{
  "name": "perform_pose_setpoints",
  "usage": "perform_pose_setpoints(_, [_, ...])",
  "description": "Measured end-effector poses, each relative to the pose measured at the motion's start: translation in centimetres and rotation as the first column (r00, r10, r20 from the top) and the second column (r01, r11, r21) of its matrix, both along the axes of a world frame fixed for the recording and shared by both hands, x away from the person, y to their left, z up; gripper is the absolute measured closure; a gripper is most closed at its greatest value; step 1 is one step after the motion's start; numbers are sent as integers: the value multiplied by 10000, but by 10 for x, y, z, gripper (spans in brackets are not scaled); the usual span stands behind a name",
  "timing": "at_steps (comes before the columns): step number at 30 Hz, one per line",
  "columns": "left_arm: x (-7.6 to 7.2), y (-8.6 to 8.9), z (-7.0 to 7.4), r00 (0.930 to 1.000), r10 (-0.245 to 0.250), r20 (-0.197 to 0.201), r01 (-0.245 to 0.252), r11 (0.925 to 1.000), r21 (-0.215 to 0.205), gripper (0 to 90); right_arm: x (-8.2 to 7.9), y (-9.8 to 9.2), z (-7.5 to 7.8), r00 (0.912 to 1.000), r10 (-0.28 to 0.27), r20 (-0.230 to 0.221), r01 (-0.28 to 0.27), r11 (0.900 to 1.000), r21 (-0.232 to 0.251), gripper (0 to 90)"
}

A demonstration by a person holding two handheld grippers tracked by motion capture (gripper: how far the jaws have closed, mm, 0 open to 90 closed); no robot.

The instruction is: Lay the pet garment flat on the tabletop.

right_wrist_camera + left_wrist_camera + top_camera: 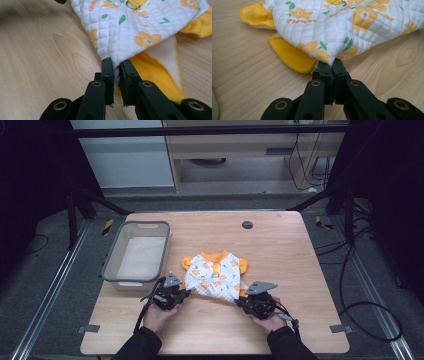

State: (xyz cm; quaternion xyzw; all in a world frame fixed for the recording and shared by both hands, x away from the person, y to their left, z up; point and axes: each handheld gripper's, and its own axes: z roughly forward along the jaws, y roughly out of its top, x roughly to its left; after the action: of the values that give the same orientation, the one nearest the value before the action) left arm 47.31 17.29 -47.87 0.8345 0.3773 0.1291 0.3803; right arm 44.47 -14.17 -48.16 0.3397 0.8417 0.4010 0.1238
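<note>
- Left gripper view: my left gripper (332,65) has its two black jaws pressed together on a pinch of the small white quilted garment with orange flowers and yellow trim (342,27), caught at its near left corner, just beside a yellow cuff.
- Right gripper view: my right gripper (116,65) pinches the same garment (130,25) at its near right corner; white quilted cloth sits bunched in the narrow slit between the jaws, with a yellow-edged flap lying on the wood just to one side.
- High view: my left gripper (186,291) and right gripper (239,300) sit at the two near corners of the garment (216,272), each in one of my hands, dark sleeves coming in from the near edge.
- The garment lies spread flat near the middle of the light wooden table (280,245), slightly toward the near side.
- A grey rectangular plastic basket (113,257) stands on the left part of the table, just beside the garment but apart from it.
- A small dark round disc (247,224) sits at the far side of the table.
</note>
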Motion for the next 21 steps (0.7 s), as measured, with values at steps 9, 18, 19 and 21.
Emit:
perform_pose_setpoints(9, [-21, 10, 31, 9977, -471, 479, 509, 9954, -815, 886, -16, -15, 25, 9990, 422, 175, -439, 9922, 1165, 829])
perform_pose_setpoints(18, [-25, 13, 62, 9974, -487, 541, 553, 9900, -1294, 885, -20, -23, 52, 9974, 707, 106, -714, 9753, 2091, 831])
perform_pose_setpoints(19, [-19, 12, 63, 9984, -414, 380, 458, 9910, -1256, 885, -16, -24, 54, 9978, 657, 71, -657, 9748, 2131, 831])
perform_pose_setpoints(21, [-8, 9, 62, 9996, -214, 167, 234, 9911, -1312, 884, -3, -26, 55, 9988, 397, -301, -317, 9727, 2300, 830])
